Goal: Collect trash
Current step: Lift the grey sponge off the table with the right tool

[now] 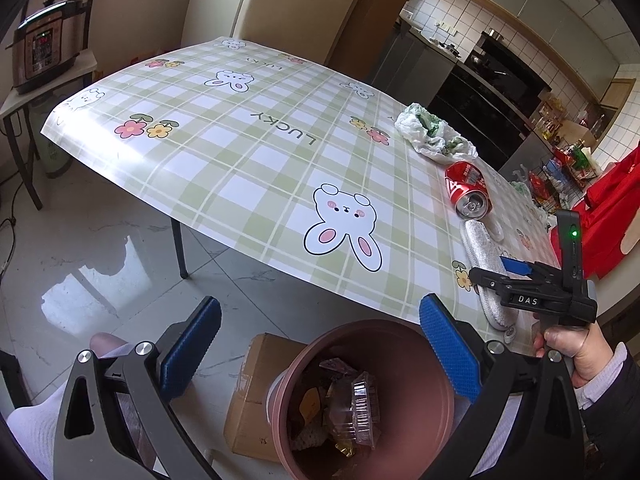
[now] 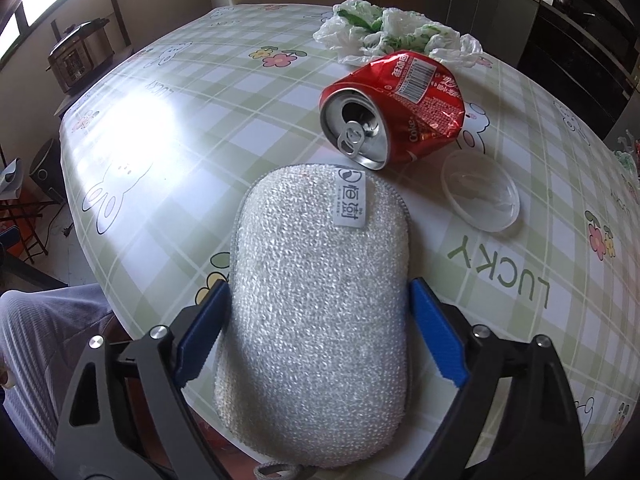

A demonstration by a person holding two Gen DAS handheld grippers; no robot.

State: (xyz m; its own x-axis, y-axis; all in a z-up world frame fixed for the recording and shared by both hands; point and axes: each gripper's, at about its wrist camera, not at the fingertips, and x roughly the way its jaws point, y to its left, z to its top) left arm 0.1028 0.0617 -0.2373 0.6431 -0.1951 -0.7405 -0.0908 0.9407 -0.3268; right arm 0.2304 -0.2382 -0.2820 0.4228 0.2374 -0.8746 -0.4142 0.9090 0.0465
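Note:
A silver scrubbing sponge point(image 2: 320, 220) lies flat on the checked tablecloth point(image 2: 180, 140). My right gripper point(image 2: 320, 286) straddles it, blue pads right at its two long sides; the sponge shows no squeeze. Just beyond it lie a crushed red cola can point(image 2: 400, 108), a clear plastic lid point(image 2: 480, 196) and a crumpled white and green plastic bag point(image 2: 392, 32). In the left wrist view my left gripper point(image 1: 320, 308) hangs open and empty over a brown bin point(image 1: 400, 332) holding wrappers and a clear plastic tub. The can point(image 1: 468, 188), bag point(image 1: 432, 136), sponge point(image 1: 484, 264) and right gripper point(image 1: 496, 270) show at right.
The bin stands on the floor by the table's near edge, with a cardboard box point(image 1: 256, 392) beside it. A pressure cooker point(image 1: 44, 44) sits on a side stand at far left. Red fabric point(image 1: 612, 216) lies at the table's right end. My knee point(image 2: 48, 340) is at the table's near-left edge.

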